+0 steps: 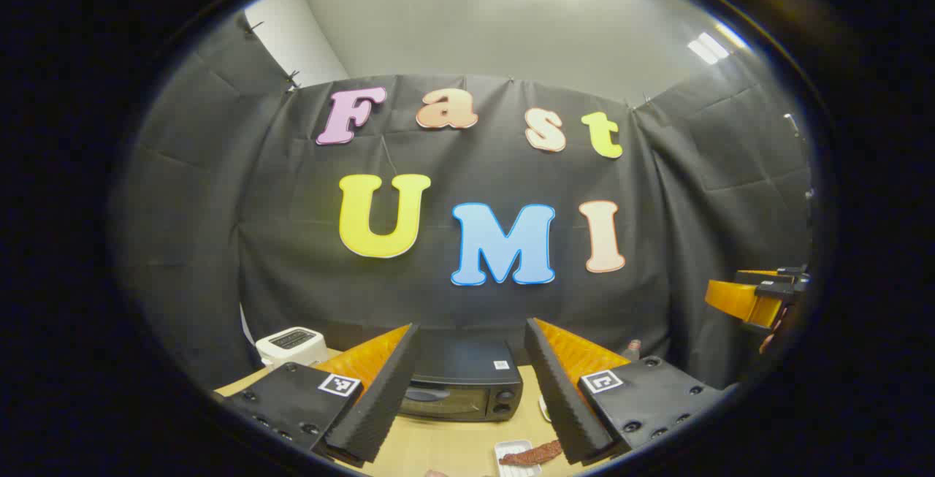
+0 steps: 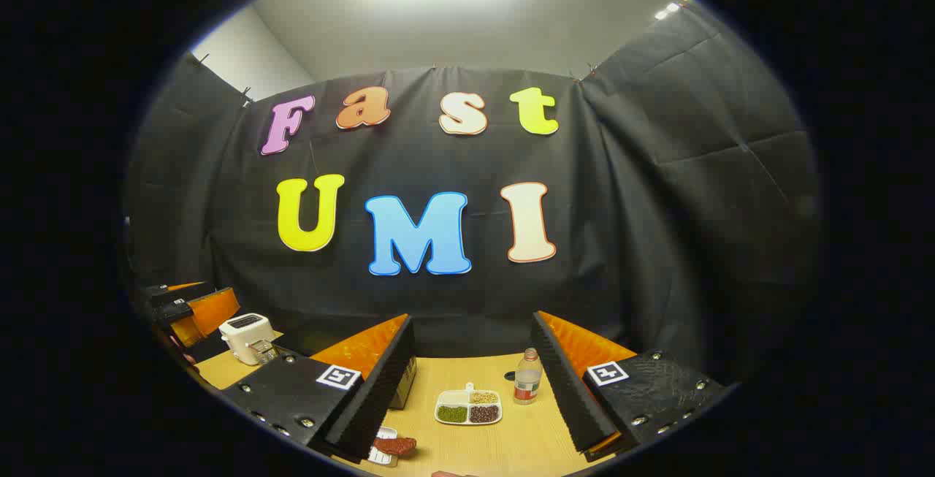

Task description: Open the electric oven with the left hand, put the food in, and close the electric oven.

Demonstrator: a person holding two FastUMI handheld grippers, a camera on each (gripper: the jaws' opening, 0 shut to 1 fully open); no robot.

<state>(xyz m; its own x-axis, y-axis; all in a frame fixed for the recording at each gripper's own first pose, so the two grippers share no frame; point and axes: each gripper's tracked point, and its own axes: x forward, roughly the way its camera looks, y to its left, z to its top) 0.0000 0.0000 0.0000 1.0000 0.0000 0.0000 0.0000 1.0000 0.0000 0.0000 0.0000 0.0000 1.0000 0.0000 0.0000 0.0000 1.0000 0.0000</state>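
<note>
The black electric oven [image 1: 467,382] sits shut on the wooden surface [image 1: 453,448] between my left hand-held gripper's [image 1: 467,382] spread fingers. A small white tray [image 1: 517,456] holds reddish food [image 1: 532,453]. My right hand-held gripper [image 2: 471,382] is spread too, before a divided dish [image 2: 469,407] of beans.

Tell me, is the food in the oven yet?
Not yet. Nothing looks done: the electric oven sits on the table with its door shut. The food lies on its small white tray in front. The left gripper and right gripper hover with open jaws, holding nothing. Opening, loading and closing all remain.
</note>
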